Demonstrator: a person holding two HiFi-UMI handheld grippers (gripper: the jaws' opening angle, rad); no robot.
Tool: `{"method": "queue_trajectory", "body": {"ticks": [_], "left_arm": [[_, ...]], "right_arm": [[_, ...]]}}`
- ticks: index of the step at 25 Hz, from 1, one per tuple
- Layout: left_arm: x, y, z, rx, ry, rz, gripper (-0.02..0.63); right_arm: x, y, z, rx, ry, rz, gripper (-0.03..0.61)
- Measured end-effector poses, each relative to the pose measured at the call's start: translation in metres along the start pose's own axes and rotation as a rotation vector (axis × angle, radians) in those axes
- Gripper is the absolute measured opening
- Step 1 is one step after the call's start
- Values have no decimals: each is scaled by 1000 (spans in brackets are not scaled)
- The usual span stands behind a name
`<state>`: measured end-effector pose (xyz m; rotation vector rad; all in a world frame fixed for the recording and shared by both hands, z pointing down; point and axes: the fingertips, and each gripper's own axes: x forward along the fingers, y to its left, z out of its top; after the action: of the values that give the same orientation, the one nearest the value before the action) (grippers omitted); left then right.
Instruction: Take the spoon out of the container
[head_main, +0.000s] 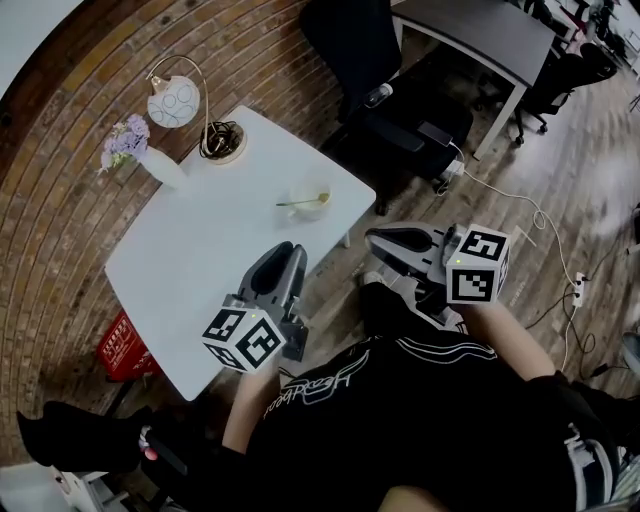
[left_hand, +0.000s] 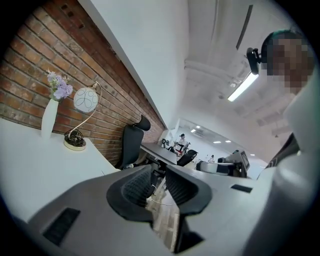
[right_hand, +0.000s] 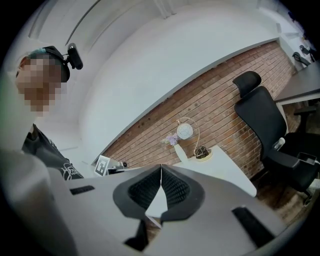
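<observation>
Jaws of left hand-held gripper (left_hand: 159, 172) slightly apart, empty, right hand-held gripper (right_hand: 161, 170) closed, empty.

Left tongs (left_hand: 159, 177): jaws a little apart, nothing between them.
Worktop (left_hand: 35, 165): white, at left.
On worktop: vase (left_hand: 49, 117) of purple flowers beside a globe lamp (left_hand: 86, 100).
Behind: brick wall (left_hand: 30, 65).
Beyond: black chair (left_hand: 131, 145).

Desk (head_main: 190, 250) lies bare from its near edge up to the bowl (head_main: 310, 203); approach open. Lamp (head_main: 175, 100) and vase (head_main: 160, 165) stand at the wall side, well apart from the bowl. Chair (head_main: 400, 110) stands beyond the right corner.
</observation>
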<state>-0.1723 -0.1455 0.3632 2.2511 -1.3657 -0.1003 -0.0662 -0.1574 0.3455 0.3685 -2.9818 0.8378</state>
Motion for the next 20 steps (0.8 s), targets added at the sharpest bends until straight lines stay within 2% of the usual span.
{"method": "queue_trajectory", "body": {"ticks": [9,14,20], "left_arm": [[38,70,-1,-70,31,132,151],[65,109,-10,-90,88,192,189],[92,144,-29,-116,158,267,204]], "right_arm": [[43,-57,12,48,47,42,-3],[63,-92,23,72,69,56,-3],[77,-126,35,103,70,61,-3]]}}
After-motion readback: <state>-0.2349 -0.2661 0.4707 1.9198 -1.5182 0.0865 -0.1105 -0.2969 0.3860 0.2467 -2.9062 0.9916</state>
